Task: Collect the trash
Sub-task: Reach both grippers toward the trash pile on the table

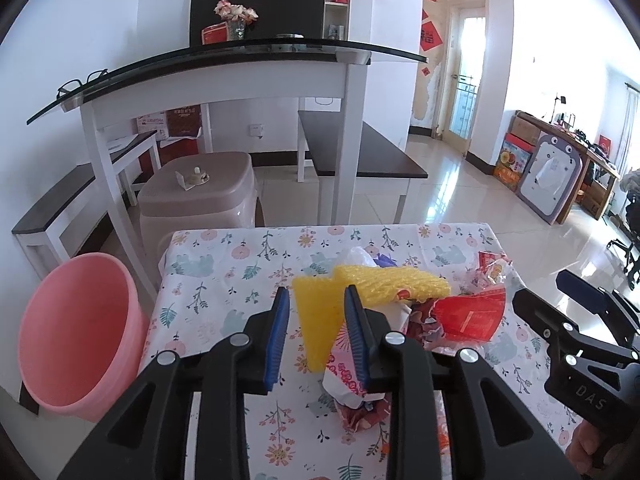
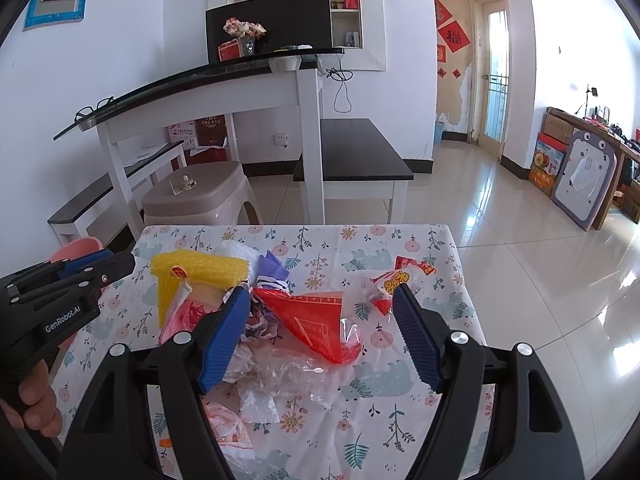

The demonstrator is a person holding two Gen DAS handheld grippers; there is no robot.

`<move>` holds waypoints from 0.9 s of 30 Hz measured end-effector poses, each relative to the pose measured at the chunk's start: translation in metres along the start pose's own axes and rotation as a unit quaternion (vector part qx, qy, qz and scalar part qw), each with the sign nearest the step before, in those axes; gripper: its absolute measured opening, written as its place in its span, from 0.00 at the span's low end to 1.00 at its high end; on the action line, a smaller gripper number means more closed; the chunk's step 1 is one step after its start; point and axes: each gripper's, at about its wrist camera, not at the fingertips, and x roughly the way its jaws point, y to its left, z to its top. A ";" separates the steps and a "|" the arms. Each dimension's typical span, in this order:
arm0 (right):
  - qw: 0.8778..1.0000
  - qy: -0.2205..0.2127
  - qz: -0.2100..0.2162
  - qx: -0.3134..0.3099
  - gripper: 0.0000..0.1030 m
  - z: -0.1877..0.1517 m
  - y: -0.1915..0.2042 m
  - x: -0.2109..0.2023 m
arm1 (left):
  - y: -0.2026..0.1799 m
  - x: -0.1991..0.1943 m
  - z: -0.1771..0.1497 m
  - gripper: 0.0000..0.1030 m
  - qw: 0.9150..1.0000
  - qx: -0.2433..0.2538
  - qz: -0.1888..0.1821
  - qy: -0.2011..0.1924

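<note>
Jaws of the left gripper (image 1: 318, 332) stand apart, blue pads (image 1: 277, 336) on either side of a yellow bubble-wrap sheet (image 1: 320, 320) that rises between them; a gap shows beside the left pad, and whether the right pad touches the sheet I cannot tell. No earlier picture is given, so only this stance is told. Just right of that sheet a second, rolled piece of yellow bubble wrap (image 1: 396, 286) lies across the heap, and under it a crumpled floral wrapper (image 1: 352, 380) reaches toward the near edge.

Right gripper (image 2: 322, 336) jaws are spread wide, nothing pressed between the pads. Between them lies a red plastic bag (image 2: 316, 320), with crumpled clear film (image 2: 280, 368) spreading nearer, and a purple scrap (image 2: 272, 268) farther off. Beside the right pad sits a red-and-yellow snack packet (image 2: 394, 280).

All the trash lies in a loose heap on a table under a floral tablecloth (image 2: 400, 400). Left of the table, on the floor, stands a pink bucket (image 1: 76, 336), upright and open. Beyond the table's far edge are a beige plastic stool (image 1: 200, 192), a white glass-topped table (image 1: 224, 60) and a dark bench (image 2: 352, 156). A hand (image 2: 36, 404) grips the left gripper's handle in the right wrist view.
</note>
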 end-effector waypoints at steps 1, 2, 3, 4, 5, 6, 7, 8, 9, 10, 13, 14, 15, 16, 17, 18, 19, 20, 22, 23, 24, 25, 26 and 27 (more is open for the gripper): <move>1.000 0.000 0.000 0.000 0.72 0.000 0.000 0.000 | 0.000 0.000 0.000 0.28 1.000 0.002 0.000 0.000; 1.000 0.001 0.001 0.001 0.72 0.000 0.000 0.000 | -0.001 0.000 0.000 0.29 1.000 0.003 -0.001 0.000; 1.000 0.001 0.001 0.001 0.72 0.000 0.000 0.000 | -0.001 0.000 -0.001 0.30 1.000 0.003 -0.001 0.000; 1.000 0.001 0.000 0.001 0.72 0.001 0.000 0.001 | -0.001 0.001 -0.001 0.30 1.000 0.004 -0.001 0.001; 1.000 0.002 0.001 0.002 0.72 0.001 -0.001 0.001 | -0.001 0.001 -0.002 0.31 1.000 0.004 -0.001 0.002; 1.000 0.003 0.001 0.002 0.72 0.000 -0.001 0.002 | -0.001 0.002 -0.002 0.31 1.000 0.004 -0.001 0.003; 1.000 0.004 0.001 0.002 0.72 0.000 -0.001 0.003 | -0.001 0.002 -0.003 0.31 1.000 0.003 -0.002 0.004; 1.000 0.005 0.001 0.003 0.72 0.000 -0.002 0.003 | 0.000 0.002 -0.003 0.31 1.000 0.003 -0.002 0.005; 1.000 0.005 0.001 0.003 0.72 -0.001 -0.002 0.004 | 0.000 0.002 -0.004 0.31 1.000 0.003 -0.002 0.005; 1.000 0.006 0.001 0.004 0.72 -0.001 -0.002 0.004 | 0.000 0.002 -0.005 0.31 1.000 0.003 -0.003 0.006; 1.000 0.006 0.000 0.004 0.72 -0.001 -0.002 0.004 | 0.001 0.001 -0.006 0.32 1.000 0.002 -0.007 0.007; 1.000 0.005 -0.001 0.004 0.72 -0.001 -0.003 0.004 | 0.002 0.004 -0.001 0.32 1.000 0.003 -0.009 0.007; 1.000 0.004 -0.001 0.005 0.72 -0.001 -0.004 0.004 | 0.004 0.004 0.000 0.32 1.000 0.003 -0.012 0.006; 1.000 0.004 -0.003 0.006 0.72 -0.002 -0.006 0.004 | 0.005 0.003 0.000 0.32 1.000 0.004 -0.015 0.003; 1.000 0.004 -0.004 0.007 0.72 -0.002 -0.007 0.004 | 0.008 0.002 -0.001 0.32 1.000 0.005 -0.018 0.000; 1.000 0.004 -0.006 0.010 0.72 -0.003 -0.009 0.003 | 0.010 0.000 -0.002 0.32 1.000 0.005 -0.022 -0.002; 1.000 0.004 -0.007 0.013 0.72 -0.004 -0.012 0.003 | 0.013 -0.001 -0.003 0.32 1.000 0.005 -0.025 -0.004; 1.000 0.004 -0.008 0.016 0.72 -0.004 -0.014 0.003 | 0.016 -0.002 -0.004 0.32 1.000 0.004 -0.030 -0.005; 1.000 0.008 -0.009 0.021 0.72 -0.007 -0.018 0.003 | 0.022 -0.004 -0.007 0.32 0.999 0.000 -0.042 -0.004; 1.000 0.009 -0.010 0.023 0.72 -0.008 -0.020 0.003 | 0.026 -0.006 -0.009 0.32 0.999 -0.003 -0.048 -0.003; 1.000 0.011 -0.011 0.024 0.72 -0.008 -0.021 0.004 | 0.027 -0.006 -0.009 0.32 0.999 -0.005 -0.052 -0.002; 1.000 0.012 -0.011 0.026 0.72 -0.009 -0.023 0.004 | 0.029 -0.006 -0.010 0.32 0.998 -0.011 -0.061 0.001; 1.000 0.012 -0.011 0.027 0.72 -0.010 -0.025 0.004 | 0.032 -0.007 -0.012 0.32 0.998 -0.016 -0.069 0.005; 0.999 0.012 -0.011 0.028 0.72 -0.011 -0.026 0.003 | 0.034 -0.006 -0.013 0.33 0.997 -0.020 -0.075 0.010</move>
